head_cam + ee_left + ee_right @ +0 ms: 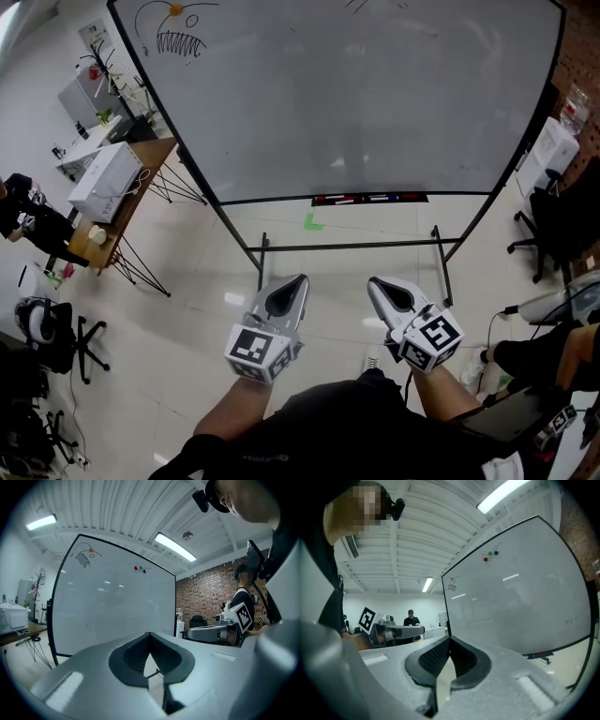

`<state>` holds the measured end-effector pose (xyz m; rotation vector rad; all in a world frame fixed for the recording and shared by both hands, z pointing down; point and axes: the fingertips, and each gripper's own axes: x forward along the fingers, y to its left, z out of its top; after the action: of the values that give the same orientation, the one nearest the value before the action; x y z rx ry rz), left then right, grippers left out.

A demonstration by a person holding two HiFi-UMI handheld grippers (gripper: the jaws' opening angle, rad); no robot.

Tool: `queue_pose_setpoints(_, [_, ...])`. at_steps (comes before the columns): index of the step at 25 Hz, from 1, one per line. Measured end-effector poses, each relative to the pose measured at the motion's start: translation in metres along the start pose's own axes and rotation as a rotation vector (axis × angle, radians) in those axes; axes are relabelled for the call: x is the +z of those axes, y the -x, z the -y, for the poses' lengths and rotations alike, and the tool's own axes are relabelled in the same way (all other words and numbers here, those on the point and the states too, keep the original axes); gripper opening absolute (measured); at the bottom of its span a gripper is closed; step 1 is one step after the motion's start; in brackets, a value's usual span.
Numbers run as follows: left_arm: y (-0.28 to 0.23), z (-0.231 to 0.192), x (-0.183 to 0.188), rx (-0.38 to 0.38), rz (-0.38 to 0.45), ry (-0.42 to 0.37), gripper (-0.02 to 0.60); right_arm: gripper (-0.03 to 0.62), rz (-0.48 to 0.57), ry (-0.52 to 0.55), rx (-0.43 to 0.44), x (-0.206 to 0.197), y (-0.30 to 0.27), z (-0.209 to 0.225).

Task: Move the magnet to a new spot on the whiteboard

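A large whiteboard on a black stand faces me. In the head view an orange magnet sits in a fish-like drawing at the board's top left. The left gripper view shows that orange magnet and a cluster of red, green and blue magnets near the top middle. The same cluster shows in the right gripper view. My left gripper and right gripper are held low in front of my body, well short of the board. Both are shut with nothing between their jaws.
A black tray of markers hangs at the board's bottom edge. The stand's feet reach toward me over a white floor with a green tape mark. A wooden table with a white box stands left. Chairs and a seated person are right.
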<state>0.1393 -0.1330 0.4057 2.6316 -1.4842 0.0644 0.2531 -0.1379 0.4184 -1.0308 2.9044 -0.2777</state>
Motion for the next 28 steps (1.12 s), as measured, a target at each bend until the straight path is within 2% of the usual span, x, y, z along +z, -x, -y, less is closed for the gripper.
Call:
queue_pose_setpoints(5, [0.057,0.003,-0.026,-0.076,-0.039,0.03,0.017,0.006,-0.032,-0.039,-0.061,-0.036,0.021,-0.078])
queue_pose_setpoints(10, [0.085,0.023,-0.034,-0.151,-0.041,0.062,0.016,0.006,-0.072,-0.037,-0.124,-0.048,0.05,-0.117])
queue_pose_setpoints(14, [0.102,0.046,-0.032,-0.18,-0.025,0.071,0.016,0.006,-0.056,-0.02,-0.162,-0.037,0.072,-0.128])
queue_pose_setpoints(21, [0.119,0.089,-0.025,-0.153,0.015,0.076,0.017,0.006,-0.025,0.074,-0.138,-0.006,0.106,-0.137])
queue_pose_setpoints(28, [0.12,0.147,-0.021,-0.124,0.031,0.056,0.017,0.006,-0.04,0.101,-0.161,-0.007,0.171,-0.127])
